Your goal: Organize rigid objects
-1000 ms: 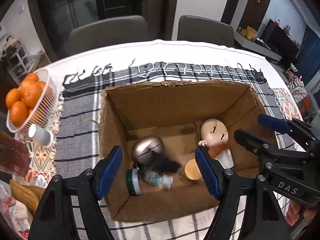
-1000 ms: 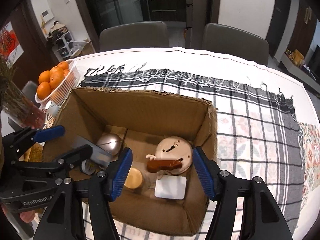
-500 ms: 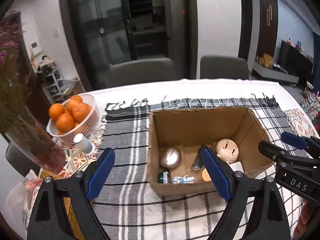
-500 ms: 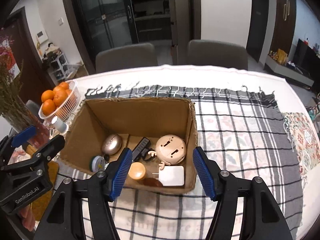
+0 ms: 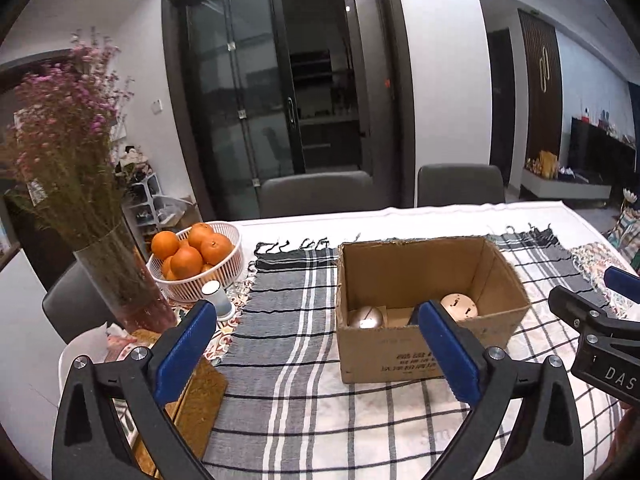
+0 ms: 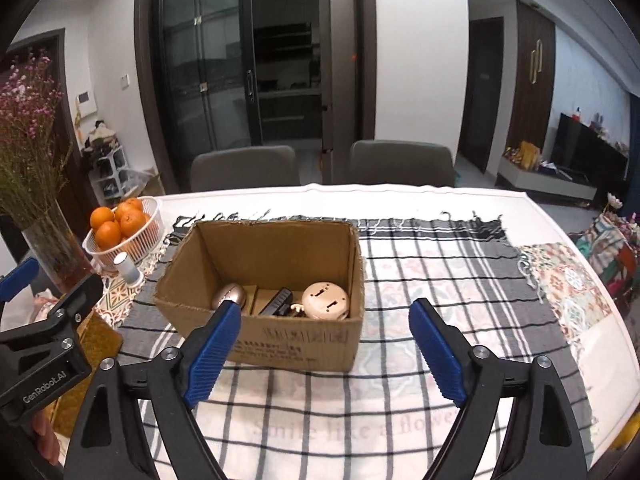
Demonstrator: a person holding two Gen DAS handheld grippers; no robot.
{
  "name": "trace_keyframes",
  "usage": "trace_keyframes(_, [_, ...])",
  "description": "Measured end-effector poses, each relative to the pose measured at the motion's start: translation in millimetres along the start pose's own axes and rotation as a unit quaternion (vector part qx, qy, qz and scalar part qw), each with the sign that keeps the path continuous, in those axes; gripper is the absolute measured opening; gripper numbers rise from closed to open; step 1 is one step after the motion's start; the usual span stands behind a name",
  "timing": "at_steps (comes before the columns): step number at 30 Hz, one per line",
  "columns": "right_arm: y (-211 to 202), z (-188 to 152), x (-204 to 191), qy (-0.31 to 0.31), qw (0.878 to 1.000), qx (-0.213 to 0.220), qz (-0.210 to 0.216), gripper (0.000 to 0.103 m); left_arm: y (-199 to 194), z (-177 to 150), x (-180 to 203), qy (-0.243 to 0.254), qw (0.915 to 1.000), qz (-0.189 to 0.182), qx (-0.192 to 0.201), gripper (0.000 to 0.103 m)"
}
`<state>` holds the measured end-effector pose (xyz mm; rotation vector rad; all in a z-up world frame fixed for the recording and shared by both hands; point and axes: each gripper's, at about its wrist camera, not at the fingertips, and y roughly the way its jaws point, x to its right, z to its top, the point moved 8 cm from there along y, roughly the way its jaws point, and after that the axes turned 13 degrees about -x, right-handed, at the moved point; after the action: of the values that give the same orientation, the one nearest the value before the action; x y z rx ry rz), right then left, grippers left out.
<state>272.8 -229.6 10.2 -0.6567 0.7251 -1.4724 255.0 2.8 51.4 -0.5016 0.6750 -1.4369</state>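
Note:
An open cardboard box (image 5: 424,350) (image 6: 292,342) stands on the checked tablecloth. Inside it I see a silver dome-shaped object (image 5: 366,317) (image 6: 229,294), a round beige gadget (image 5: 459,305) (image 6: 325,301) and a black device (image 6: 276,301); other contents are hidden by the box walls. My left gripper (image 5: 316,350) is open and empty, held back from the box and to its left. My right gripper (image 6: 324,346) is open and empty, held back from the box's near right corner. Each gripper shows at the edge of the other's view.
A white basket of oranges (image 5: 196,256) (image 6: 120,224), a small white cylinder (image 5: 218,300) (image 6: 128,268) and a glass vase of dried flowers (image 5: 120,280) stand at the left. A brown mat (image 5: 196,400) lies near the left edge. Two grey chairs (image 6: 244,168) stand behind the table.
Both grippers have pulled up and back from over the box, still open and empty. The view has widened from the box's inside to the whole table and room.

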Motion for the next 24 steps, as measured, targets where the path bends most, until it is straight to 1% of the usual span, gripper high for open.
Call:
trace_keyframes(2, [-9,-6,1,0.001,1.0,0.01,-0.004,0.091,-8,-6,0,0.0,1.0,-0.003,0.008,0.103])
trace_keyframes(4, [-20,-14,2,0.0,1.0,0.022,-0.009,0.093,-15,-14,2,-0.001,0.9998,-0.013,0.013,0.103])
trace_keyframes(7, [-33,-25,3,-0.001,0.999,0.036,-0.018,0.093,-26,-27,2,-0.008,0.9995,-0.001,0.031,0.103])
trace_keyframes(11, [-45,-41,9,-0.002,0.998,0.049,-0.034,0.093,-36,-40,4,-0.012,0.9992,-0.005,0.037,0.103])
trace_keyframes(15, [-54,-55,12,0.001,0.998,0.051,-0.031,0.093,-46,-52,8,-0.011,0.999,-0.012,0.042,0.103])
trace_keyframes(17, [-56,-59,14,0.0,0.998,0.054,-0.031,0.093,-53,-57,10,-0.009,0.9988,-0.008,0.047,0.103])
trace_keyframes(20, [-58,-66,17,0.002,0.998,0.053,-0.028,0.093,-60,-60,12,-0.011,0.9986,-0.011,0.051,0.103])
trace_keyframes(24, [-64,-70,19,0.004,0.998,0.058,-0.022,0.093,-65,-61,17,-0.01,0.9985,-0.027,0.047,0.103])
